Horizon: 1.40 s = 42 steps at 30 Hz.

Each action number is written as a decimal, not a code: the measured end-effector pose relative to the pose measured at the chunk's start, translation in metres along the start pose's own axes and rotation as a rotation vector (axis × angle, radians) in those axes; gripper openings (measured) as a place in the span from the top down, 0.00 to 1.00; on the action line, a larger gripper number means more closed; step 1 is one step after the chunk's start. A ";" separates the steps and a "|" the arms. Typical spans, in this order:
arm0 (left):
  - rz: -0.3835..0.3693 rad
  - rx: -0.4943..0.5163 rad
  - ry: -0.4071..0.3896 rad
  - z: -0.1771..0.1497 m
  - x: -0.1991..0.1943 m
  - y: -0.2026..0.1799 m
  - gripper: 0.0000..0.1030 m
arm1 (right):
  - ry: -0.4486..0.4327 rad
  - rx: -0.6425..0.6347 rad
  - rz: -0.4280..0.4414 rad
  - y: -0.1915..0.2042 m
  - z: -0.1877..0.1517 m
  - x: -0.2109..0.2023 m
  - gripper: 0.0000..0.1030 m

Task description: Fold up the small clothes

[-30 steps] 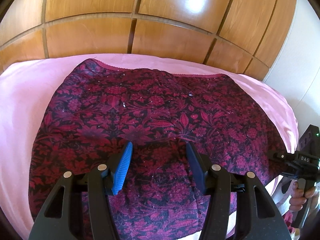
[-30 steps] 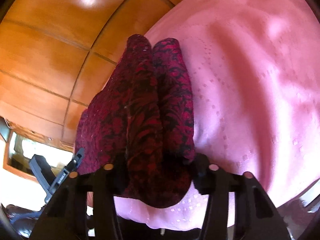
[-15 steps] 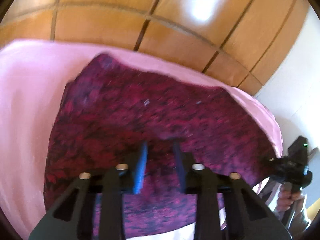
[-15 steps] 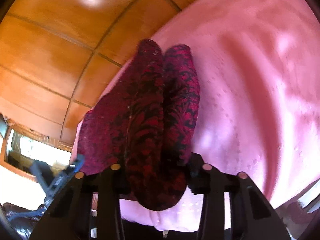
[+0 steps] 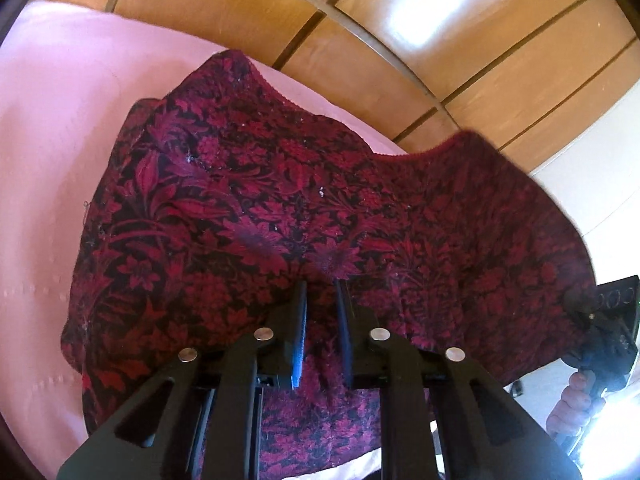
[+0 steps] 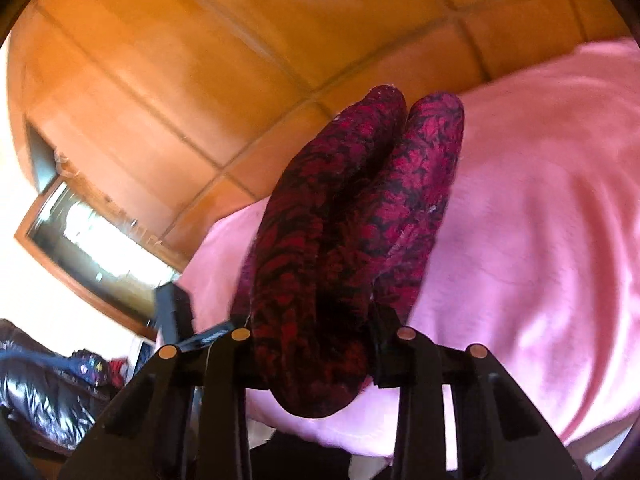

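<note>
Left gripper [image 5: 322, 292]: its jaws are closing to a narrow gap around a raised ridge of the dark red and black floral knitted garment [image 5: 304, 208]; cloth sits between the blue-faced pads, and they look to be pinching it.
Right gripper [image 6: 316, 320]: its jaws are closing on a thick double roll of the same garment [image 6: 352, 216], which fills the gap and bulges out above and below it.
Garment's place: spread over the pink bedsheet [image 5: 44, 140] on the bed; the edge on the right-gripper side is lifted off the sheet, the rest sags between the two grips.
Risk, left side: only a shallow pinch of one ridge is taken, so I judge it may slip free once the cloth is pulled, or catch a single layer and leave the fold uneven.
Risk, right side: the bunch is bulky and rounded, so it could squeeze out of the grip, or land as a lump instead of a flat fold.
Risk, both: uneven lifting would skew the edges out of line.
Count, garments: one.
Count, grippers: two, each visible in the other's view.
Count, hands in view: one, on the right gripper's handle [image 5: 576, 404].
Count, wood-panelled walls: one [image 5: 400, 20].
</note>
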<state>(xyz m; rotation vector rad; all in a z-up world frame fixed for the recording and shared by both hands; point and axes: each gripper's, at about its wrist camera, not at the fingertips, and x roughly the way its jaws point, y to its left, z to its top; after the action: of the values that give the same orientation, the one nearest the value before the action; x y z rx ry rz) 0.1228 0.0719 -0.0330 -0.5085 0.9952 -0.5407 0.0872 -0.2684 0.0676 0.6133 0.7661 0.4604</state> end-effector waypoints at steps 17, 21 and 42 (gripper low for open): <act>-0.082 -0.053 -0.033 0.005 -0.016 0.018 0.89 | 0.165 -0.251 0.150 0.097 -0.020 0.105 0.71; -0.156 -0.138 -0.117 0.012 -0.054 0.048 0.88 | 0.179 -0.388 0.079 0.117 -0.037 0.112 0.71; -0.153 0.085 0.013 0.052 -0.063 0.017 0.58 | 0.147 -0.898 -0.156 0.170 -0.131 0.182 0.71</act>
<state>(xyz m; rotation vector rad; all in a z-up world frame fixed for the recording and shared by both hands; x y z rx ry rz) 0.1440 0.1326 0.0200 -0.5086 0.9460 -0.7204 0.0772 0.0080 0.0159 -0.3177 0.6539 0.6454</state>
